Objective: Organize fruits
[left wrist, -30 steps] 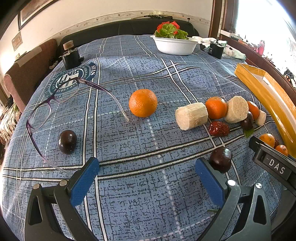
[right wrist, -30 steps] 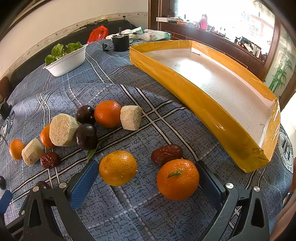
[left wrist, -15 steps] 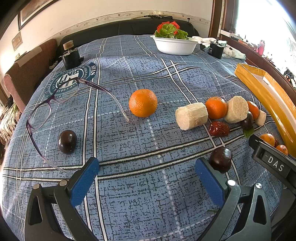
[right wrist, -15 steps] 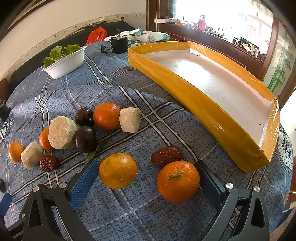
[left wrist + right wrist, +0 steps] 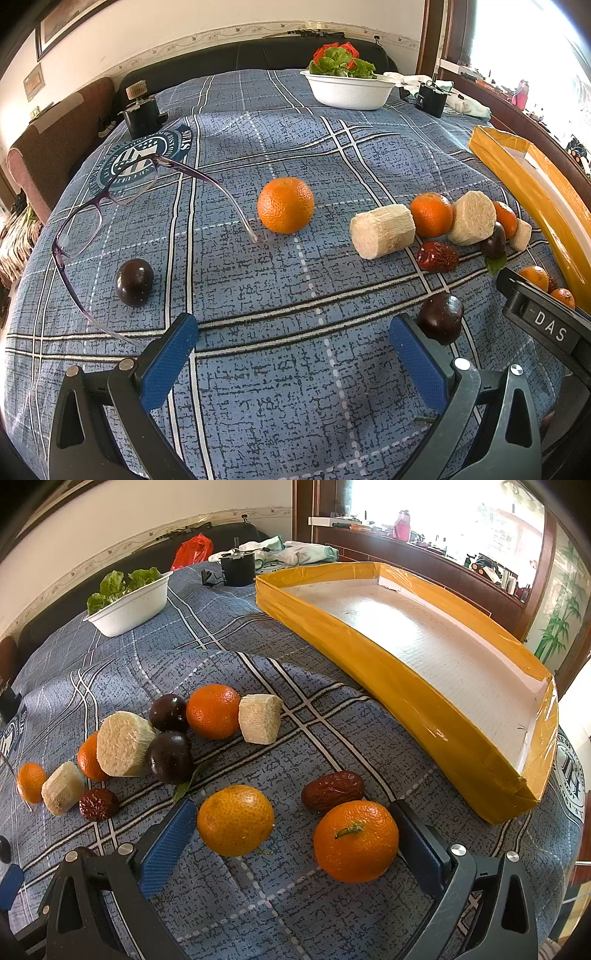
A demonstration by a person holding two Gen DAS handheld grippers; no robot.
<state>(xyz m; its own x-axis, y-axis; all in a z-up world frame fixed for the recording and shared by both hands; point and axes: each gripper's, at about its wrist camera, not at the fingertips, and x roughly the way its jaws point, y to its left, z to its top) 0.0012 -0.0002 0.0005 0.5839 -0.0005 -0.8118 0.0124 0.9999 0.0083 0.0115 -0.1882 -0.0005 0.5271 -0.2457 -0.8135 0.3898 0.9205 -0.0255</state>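
Fruits lie scattered on a blue plaid cloth. In the right wrist view my right gripper (image 5: pixel 291 834) is open, with two oranges between its fingers: one (image 5: pixel 235 819) at the left, one (image 5: pixel 355 840) against the right finger. A red date (image 5: pixel 332 789) lies just beyond. A cluster of oranges, dark plums and pale cut pieces (image 5: pixel 123 744) lies at the left. The yellow tray (image 5: pixel 388 664) is empty at the right. In the left wrist view my left gripper (image 5: pixel 291 347) is open and empty; a dark plum (image 5: pixel 440 322) sits by its right finger, an orange (image 5: pixel 285 209) ahead, another plum (image 5: pixel 134 282) at the left.
Purple glasses (image 5: pixel 110 206) lie on the cloth at the left. A white bowl of greens (image 5: pixel 347 90) stands at the far edge, with a black device (image 5: pixel 142 110) at the far left and another (image 5: pixel 432 98) near the bowl. The right gripper's body (image 5: pixel 546 325) shows at the right.
The right gripper has moved slightly forward over the two oranges, which now sit deeper between its fingers. The left gripper has not moved.
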